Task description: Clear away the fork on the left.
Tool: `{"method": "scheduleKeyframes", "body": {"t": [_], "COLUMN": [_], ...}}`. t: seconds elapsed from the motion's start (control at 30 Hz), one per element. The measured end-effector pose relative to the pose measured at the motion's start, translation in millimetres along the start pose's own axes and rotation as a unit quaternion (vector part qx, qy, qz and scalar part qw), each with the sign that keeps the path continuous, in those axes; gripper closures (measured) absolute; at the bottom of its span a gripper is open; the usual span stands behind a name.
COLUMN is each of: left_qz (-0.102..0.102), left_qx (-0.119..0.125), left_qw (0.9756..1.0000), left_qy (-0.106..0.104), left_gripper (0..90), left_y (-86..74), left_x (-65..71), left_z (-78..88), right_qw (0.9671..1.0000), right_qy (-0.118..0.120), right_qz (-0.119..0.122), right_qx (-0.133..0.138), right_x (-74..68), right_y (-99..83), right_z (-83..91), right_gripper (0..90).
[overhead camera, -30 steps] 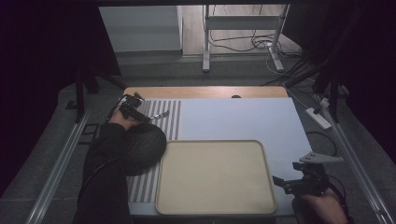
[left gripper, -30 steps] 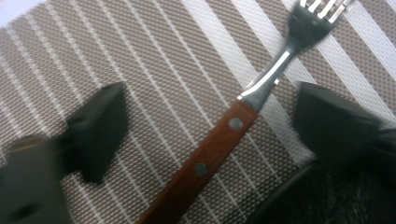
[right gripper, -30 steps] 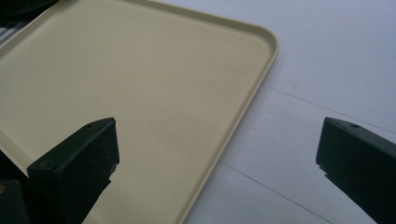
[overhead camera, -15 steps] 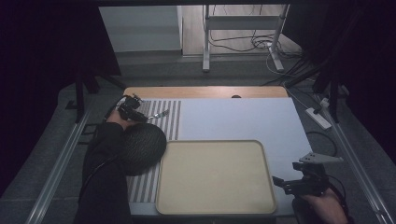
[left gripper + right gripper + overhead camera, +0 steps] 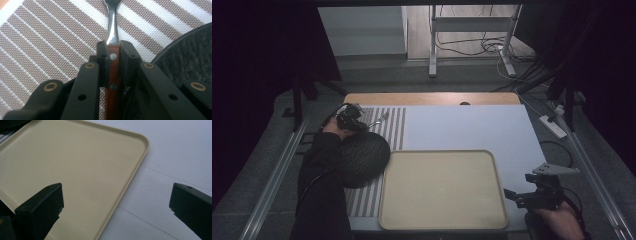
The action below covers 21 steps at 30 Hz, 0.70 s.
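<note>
L gripper (image 5: 354, 121) jaws just closed, clamped tight; R gripper (image 5: 518, 196) jaws wide apart, low.

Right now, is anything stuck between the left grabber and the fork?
No. The left gripper has just been closing its jaws, and they now press straight on the fork at its wooden handle, nothing between. The fork lies over the striped mat, with the dark round plate beside it, not in the way.

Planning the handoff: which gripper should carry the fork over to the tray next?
Left. The left gripper has just been closing and now clamps the fork by its wooden handle over the striped placemat. The right gripper hangs open at the tray corner, holding nothing.
</note>
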<state>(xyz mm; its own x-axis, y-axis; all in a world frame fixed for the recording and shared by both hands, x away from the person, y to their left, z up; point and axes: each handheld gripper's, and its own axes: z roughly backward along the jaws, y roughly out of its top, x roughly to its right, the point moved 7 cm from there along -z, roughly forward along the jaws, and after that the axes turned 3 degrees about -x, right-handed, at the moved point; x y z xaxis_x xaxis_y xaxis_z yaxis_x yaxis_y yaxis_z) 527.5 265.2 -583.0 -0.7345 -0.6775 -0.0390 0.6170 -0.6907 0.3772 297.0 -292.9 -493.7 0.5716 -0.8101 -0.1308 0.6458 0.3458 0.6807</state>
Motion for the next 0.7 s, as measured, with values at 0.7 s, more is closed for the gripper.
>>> {"method": "scheduleKeyframes", "body": {"t": [0.7], "left_qz": [0.044], "left_qx": [0.040], "left_qw": [0.9981], "left_qy": [0.020], "left_gripper": [78.6], "left_y": [-15.2], "left_x": [5.7], "left_z": [42.3], "right_qw": [1.0000], "right_qy": [-0.001], "right_qz": [0.002], "right_qx": [-0.003], "right_x": [-0.7], "right_y": [-0.1], "right_z": [-0.5], "right_gripper": [0.0]}}
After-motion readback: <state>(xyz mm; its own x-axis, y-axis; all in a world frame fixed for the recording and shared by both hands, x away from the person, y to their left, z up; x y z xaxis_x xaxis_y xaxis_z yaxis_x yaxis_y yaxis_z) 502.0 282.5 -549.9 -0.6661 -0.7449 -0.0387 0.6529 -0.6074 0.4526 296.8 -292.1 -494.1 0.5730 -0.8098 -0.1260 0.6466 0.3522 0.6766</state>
